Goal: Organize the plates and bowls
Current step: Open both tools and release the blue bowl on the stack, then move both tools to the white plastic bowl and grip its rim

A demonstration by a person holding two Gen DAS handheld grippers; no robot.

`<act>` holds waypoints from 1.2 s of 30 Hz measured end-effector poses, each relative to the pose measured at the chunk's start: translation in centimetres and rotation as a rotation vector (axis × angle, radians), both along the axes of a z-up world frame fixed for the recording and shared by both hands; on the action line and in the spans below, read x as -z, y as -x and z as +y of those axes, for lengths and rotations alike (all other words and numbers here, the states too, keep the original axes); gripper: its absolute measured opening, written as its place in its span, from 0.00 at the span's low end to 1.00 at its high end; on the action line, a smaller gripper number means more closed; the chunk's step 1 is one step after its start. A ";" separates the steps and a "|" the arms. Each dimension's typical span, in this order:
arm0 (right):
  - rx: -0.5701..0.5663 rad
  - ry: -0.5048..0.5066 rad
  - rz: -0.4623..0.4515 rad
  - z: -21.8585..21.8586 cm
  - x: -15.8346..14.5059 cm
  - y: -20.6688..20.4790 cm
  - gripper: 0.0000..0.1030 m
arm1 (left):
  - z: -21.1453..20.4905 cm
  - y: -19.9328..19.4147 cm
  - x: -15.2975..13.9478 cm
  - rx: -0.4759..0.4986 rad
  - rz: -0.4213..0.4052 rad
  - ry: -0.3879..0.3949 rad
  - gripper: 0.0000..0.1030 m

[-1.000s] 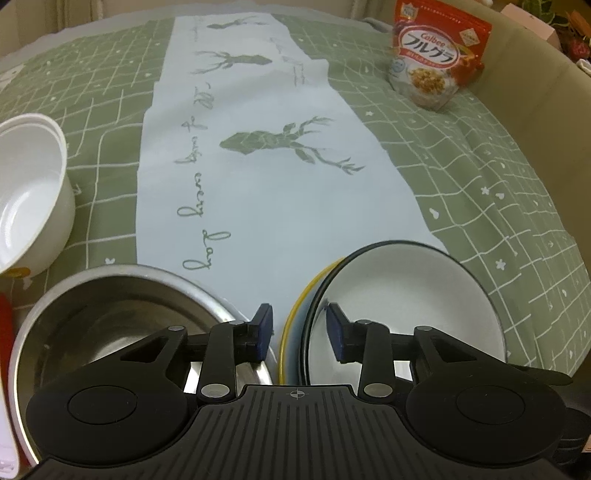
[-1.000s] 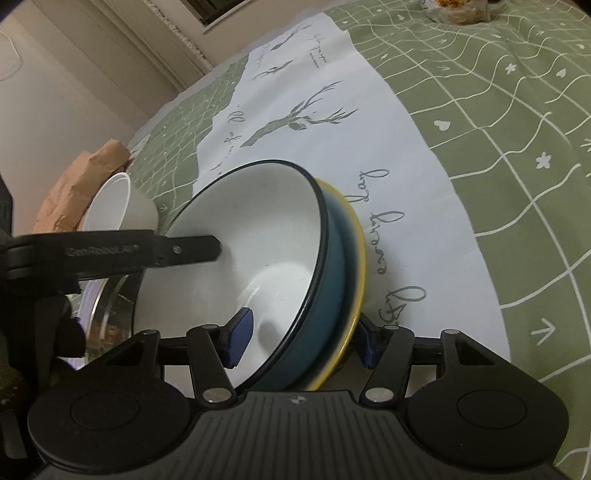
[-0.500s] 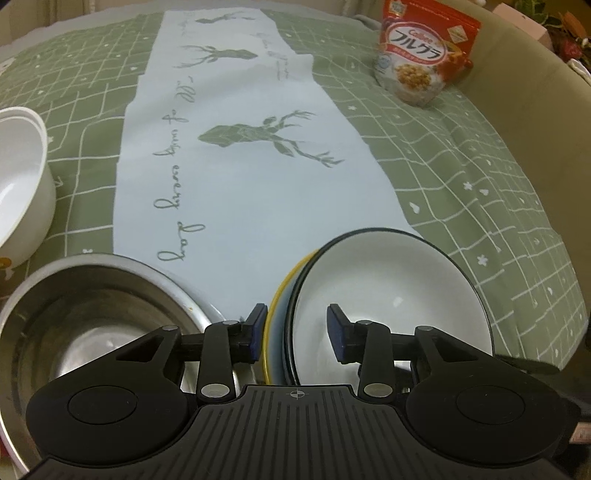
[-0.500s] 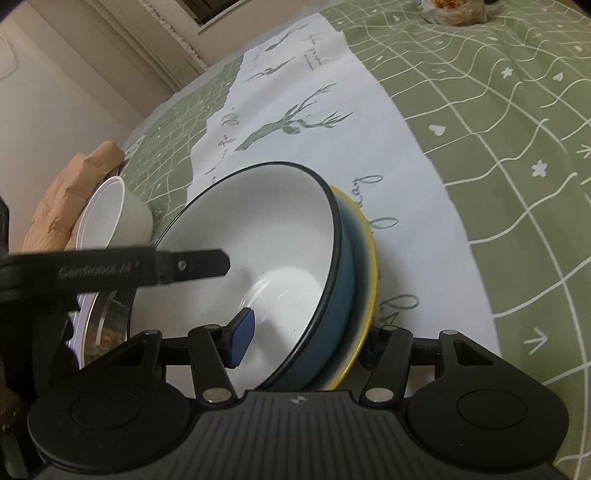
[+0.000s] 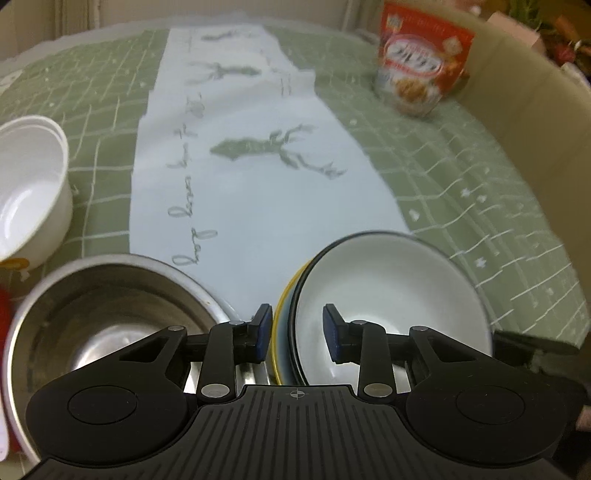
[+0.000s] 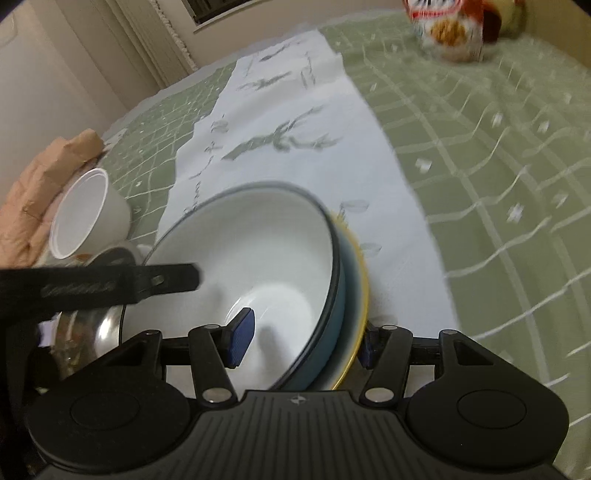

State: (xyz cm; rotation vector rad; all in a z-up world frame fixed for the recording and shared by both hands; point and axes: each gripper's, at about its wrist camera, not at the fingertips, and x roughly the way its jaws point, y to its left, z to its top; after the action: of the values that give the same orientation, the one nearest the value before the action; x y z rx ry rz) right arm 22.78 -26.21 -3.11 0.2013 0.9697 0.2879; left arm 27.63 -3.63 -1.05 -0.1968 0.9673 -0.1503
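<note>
A stack of a dark-rimmed white bowl (image 5: 391, 295) (image 6: 258, 258), a teal bowl (image 6: 338, 295) and a yellow-rimmed dish (image 5: 282, 306) (image 6: 364, 291) is tilted, with both grippers on it. My left gripper (image 5: 297, 332) straddles the stack's near-left rim, one pad inside the white bowl. My right gripper (image 6: 303, 339) closes on the stack's right rim, one pad inside and one behind the yellow dish. A steel bowl (image 5: 99, 314) sits to the left on the table. A white bowl (image 5: 26, 192) (image 6: 81, 218) stands farther left.
A green checked tablecloth with a white deer runner (image 5: 251, 177) covers the table. A red cereal bag (image 5: 421, 66) (image 6: 450, 29) stands at the far right. A crumpled brown paper bag (image 6: 40, 173) lies past the white bowl. The table's right edge (image 5: 535, 122) curves nearby.
Both cameras have shifted and blurred; the held stack has moved slightly toward the steel bowl. Both grips on the stack are unchanged.
</note>
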 end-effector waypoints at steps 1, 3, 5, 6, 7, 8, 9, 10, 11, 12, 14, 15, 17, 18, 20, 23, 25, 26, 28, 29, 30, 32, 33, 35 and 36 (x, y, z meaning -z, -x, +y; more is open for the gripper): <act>0.004 0.032 -0.016 0.2 -0.6 0.0 0.55 | 0.5 0.4 -0.4 0.002 -0.018 0.023 0.32; 0.003 0.104 -0.057 0.9 -1.9 -0.1 0.55 | 1.9 1.3 -1.2 0.003 -0.063 0.067 0.32; 0.000 0.195 -0.116 1.9 -3.4 0.1 0.55 | 3.5 1.9 -1.9 -0.009 -0.113 0.085 0.32; -0.007 0.239 -0.145 2.6 -4.1 0.2 0.55 | 4.3 2.1 -2.2 -0.015 -0.141 0.094 0.32; -0.020 0.284 -0.175 3.5 -4.8 0.3 0.55 | 5.2 2.3 -2.4 -0.022 -0.164 0.098 0.32; -0.032 0.321 -0.199 4.4 -5.5 0.4 0.55 | 6.0 2.4 -2.6 -0.026 -0.182 0.097 0.32; -0.045 0.346 -0.218 5.3 -6.2 0.4 0.55 | 6.8 2.5 -2.7 -0.022 -0.199 0.097 0.32; -0.060 0.358 -0.230 6.1 -6.9 0.3 0.55 | 7.6 2.6 -2.9 -0.016 -0.215 0.101 0.32; -0.076 0.366 -0.238 7.0 -7.5 0.2 0.55 | 8.4 2.6 -2.9 -0.011 -0.230 0.104 0.32; -0.089 0.370 -0.241 8.0 -8.2 0.1 0.56 | 9.3 2.7 -2.9 -0.007 -0.245 0.105 0.32; -0.109 0.369 -0.230 9.8 -9.2 -0.6 0.56 | 11.0 2.6 -3.0 -0.009 -0.271 0.106 0.32; -0.118 0.360 -0.217 10.8 -9.6 -1.1 0.57 | 11.7 2.6 -3.1 -0.009 -0.280 0.111 0.32; -0.123 0.337 -0.186 12.6 -10.1 -2.1 0.57 | 13.8 2.9 -2.9 -0.016 -0.299 0.148 0.32; -0.124 0.323 -0.168 13.5 -10.2 -2.6 0.58 | 14.8 3.0 -2.8 -0.023 -0.289 0.169 0.32; -0.131 0.287 -0.128 15.6 -10.3 -3.9 0.62 | 17.6 2.5 -3.1 -0.032 -0.254 0.248 0.32; -0.113 0.229 -0.074 18.5 -10.2 -5.8 0.68 | 22.7 2.8 -4.5 -0.155 -0.313 0.288 0.32; -0.108 0.207 -0.051 20.2 -9.9 -6.8 0.72 | 26.5 3.6 -5.0 -0.280 -0.347 0.262 0.32; -0.105 0.210 -0.046 21.2 -9.8 -7.3 0.77 | 27.9 3.9 -5.0 -0.333 -0.350 0.240 0.32; -0.105 0.231 -0.048 23.0 -9.4 -8.1 0.80 | 30.8 4.3 -4.5 -0.437 -0.328 0.203 0.32; -0.106 0.242 -0.053 23.9 -9.1 -8.3 0.82 | 31.8 4.3 -4.0 -0.473 -0.311 0.208 0.32; -0.113 0.251 -0.054 24.8 -8.8 -8.6 0.83 | 32.8 4.2 -3.3 -0.499 -0.291 0.227 0.32; -0.134 0.256 -0.051 26.3 -8.2 -9.0 0.84 | 33.6 3.9 -2.4 -0.506 -0.263 0.270 0.32; -0.145 0.256 -0.050 27.1 -7.7 -9.2 0.84 | 33.7 3.7 -2.1 -0.497 -0.258 0.290 0.32; -0.158 0.245 -0.055 28.2 -7.0 -9.5 0.84 | 33.1 3.2 -2.0 -0.468 -0.259 0.320 0.32; -0.168 0.242 -0.058 28.8 -6.6 -9.7 0.84 | 32.7 2.9 -2.0 -0.447 -0.263 0.336 0.32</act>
State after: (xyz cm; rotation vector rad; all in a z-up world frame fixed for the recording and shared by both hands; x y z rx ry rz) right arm 32.46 2.56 3.44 -0.1097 0.9566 0.3255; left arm 24.69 29.05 0.97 -0.6791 0.6122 0.0741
